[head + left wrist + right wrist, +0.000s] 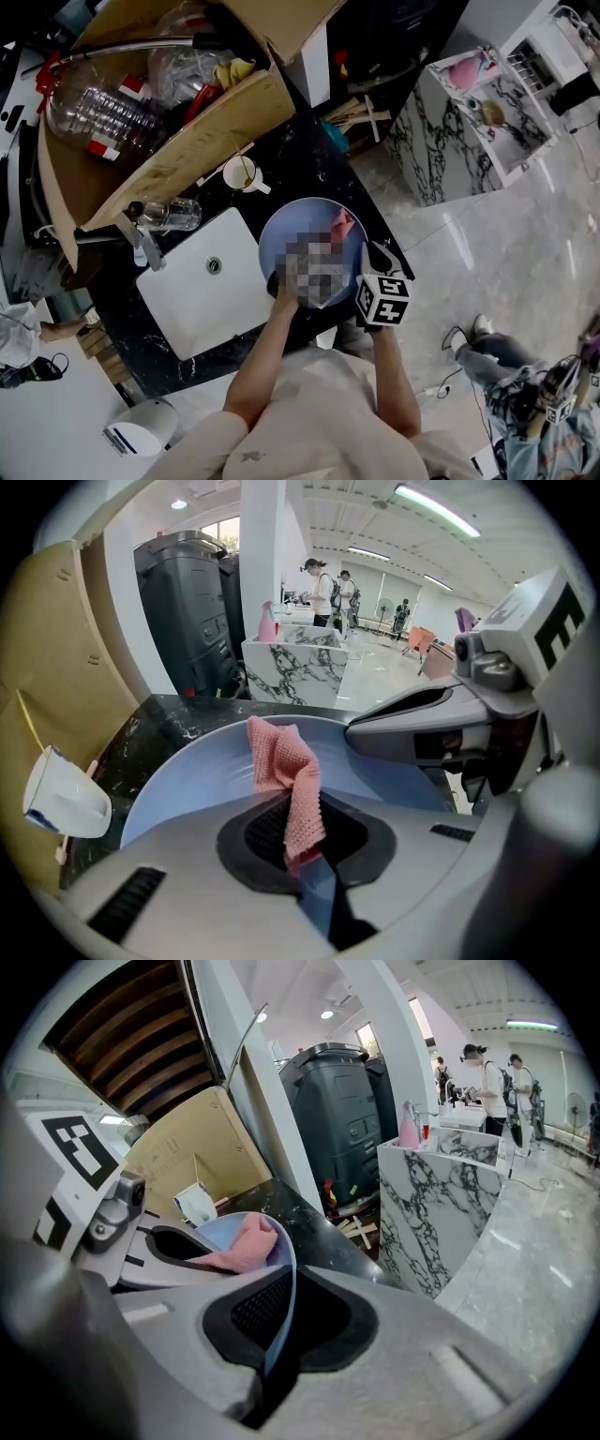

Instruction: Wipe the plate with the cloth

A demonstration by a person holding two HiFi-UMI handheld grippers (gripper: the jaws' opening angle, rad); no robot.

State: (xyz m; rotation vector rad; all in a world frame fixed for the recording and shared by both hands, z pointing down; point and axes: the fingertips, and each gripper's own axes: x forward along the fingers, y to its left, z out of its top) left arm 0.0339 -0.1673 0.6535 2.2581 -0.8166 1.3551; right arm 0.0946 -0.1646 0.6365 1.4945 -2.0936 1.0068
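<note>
A light blue plate (291, 230) is held over the dark counter, just right of the sink. My right gripper (277, 1321) is shut on the plate's rim (286, 1260), which runs edge-on between its jaws. My left gripper (305, 850) is shut on a pink knitted cloth (281, 757), whose free end lies on the plate's face (187, 780). In the head view the cloth (342, 223) shows at the plate's far right. A mosaic patch covers the left gripper there. The right gripper (372, 258) sits at the plate's right edge.
A white sink (202, 291) with a faucet (141, 239) lies left of the plate. Behind it are a white cup (242, 173) and an open cardboard box (187, 141) holding a plastic bottle (98, 112). A marble counter (450, 131) stands right. Another person (534, 403) sits lower right.
</note>
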